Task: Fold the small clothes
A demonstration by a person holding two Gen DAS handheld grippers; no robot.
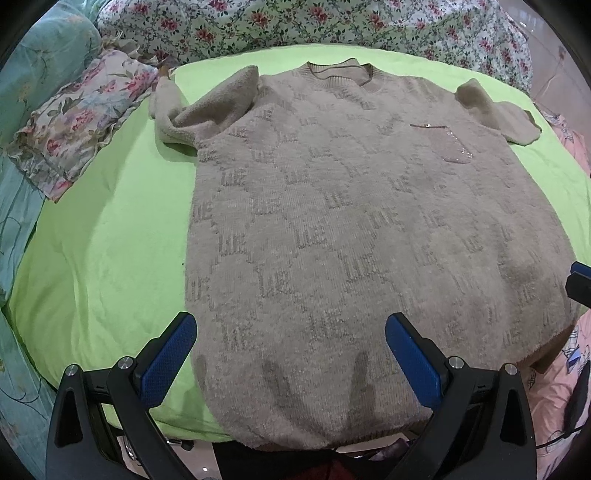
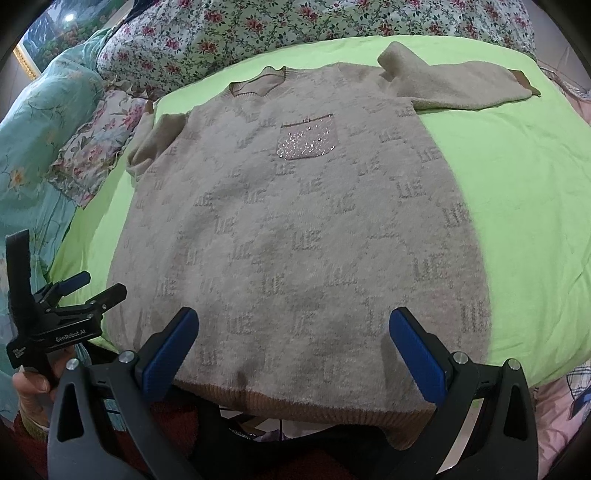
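Observation:
A beige knit sweater (image 1: 351,229) (image 2: 295,229) with a repeated letter pattern lies flat, front up, on a lime-green cloth (image 1: 110,240) (image 2: 517,184). A sequined chest pocket (image 2: 308,142) sits below the collar. Both sleeves are bunched near the shoulders. My left gripper (image 1: 290,328) hovers open over the hem's left part, nothing between its blue pads. My right gripper (image 2: 293,325) hovers open over the hem's right part, also empty. The left gripper (image 2: 88,286) shows at the left edge of the right wrist view, held by a hand (image 2: 31,387).
Floral bedding (image 1: 295,26) is heaped behind the green cloth. A floral pillow (image 1: 81,118) and teal quilt (image 1: 22,110) lie to the left. Pink fabric (image 1: 561,369) lies at the right edge. The bed's front edge runs just under the sweater hem.

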